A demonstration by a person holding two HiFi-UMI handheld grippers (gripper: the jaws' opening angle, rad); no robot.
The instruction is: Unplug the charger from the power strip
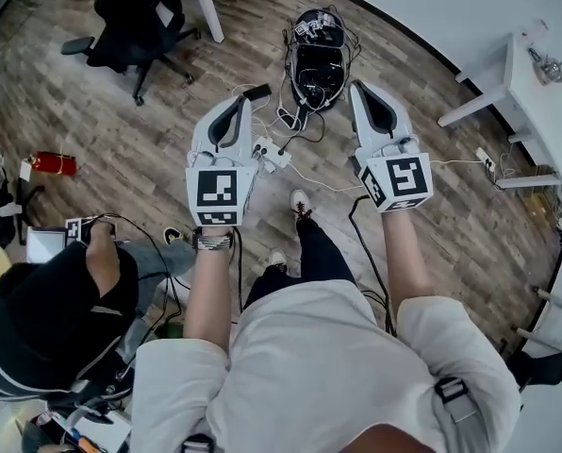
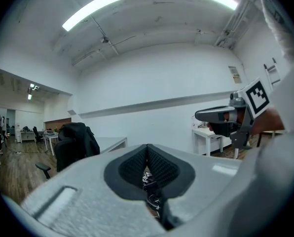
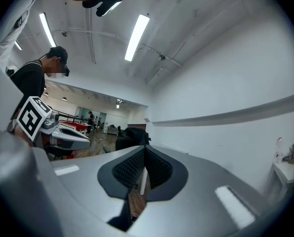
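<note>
Left tool [image 2: 147,152] closed; power strip [image 1: 271,153] only overhead.

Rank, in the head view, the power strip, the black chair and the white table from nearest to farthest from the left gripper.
1. Power strip, on the floor just right of the left gripper.
2. Chair, upper left.
3. Table, far right.
</note>
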